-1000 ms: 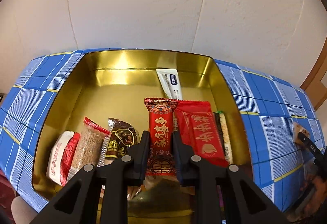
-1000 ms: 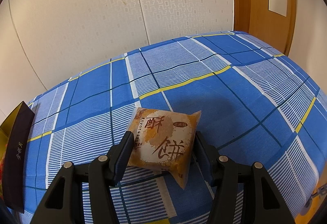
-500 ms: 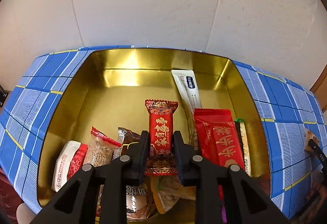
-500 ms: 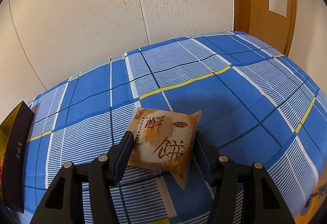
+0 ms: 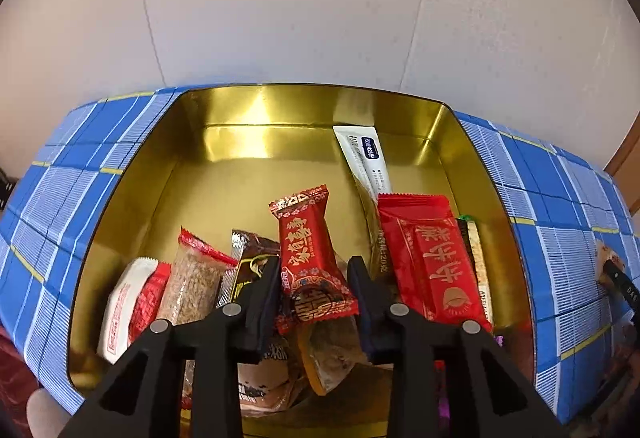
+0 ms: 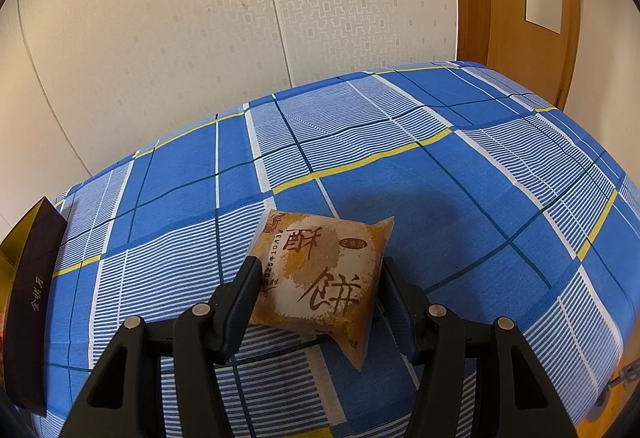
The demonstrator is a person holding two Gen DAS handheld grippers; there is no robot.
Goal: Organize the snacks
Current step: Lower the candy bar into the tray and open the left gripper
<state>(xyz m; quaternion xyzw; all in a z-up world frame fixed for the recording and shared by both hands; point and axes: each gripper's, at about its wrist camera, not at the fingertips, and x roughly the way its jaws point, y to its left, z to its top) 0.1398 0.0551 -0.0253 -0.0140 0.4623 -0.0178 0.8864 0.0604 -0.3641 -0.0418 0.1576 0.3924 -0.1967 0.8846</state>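
Snacks going into the gold tin (image 5: 132,198)
My left gripper (image 5: 312,288) is opening – red candy packet (image 5: 310,262) loose between its fingers; right gripper (image 6: 316,292) clamps the pastry packet (image 6: 320,278).

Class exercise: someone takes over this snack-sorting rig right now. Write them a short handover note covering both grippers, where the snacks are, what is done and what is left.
Left gripper: jaws opening, small red snack packet between them, pads clear of it, over the gold tin.
Right gripper: shut on the orange pastry packet, above the blue checked cloth.
Done: several snacks already lie in the tin, including a larger red packet and a white sachet.
Left: withdraw the left gripper; carry the pastry packet to the tin.
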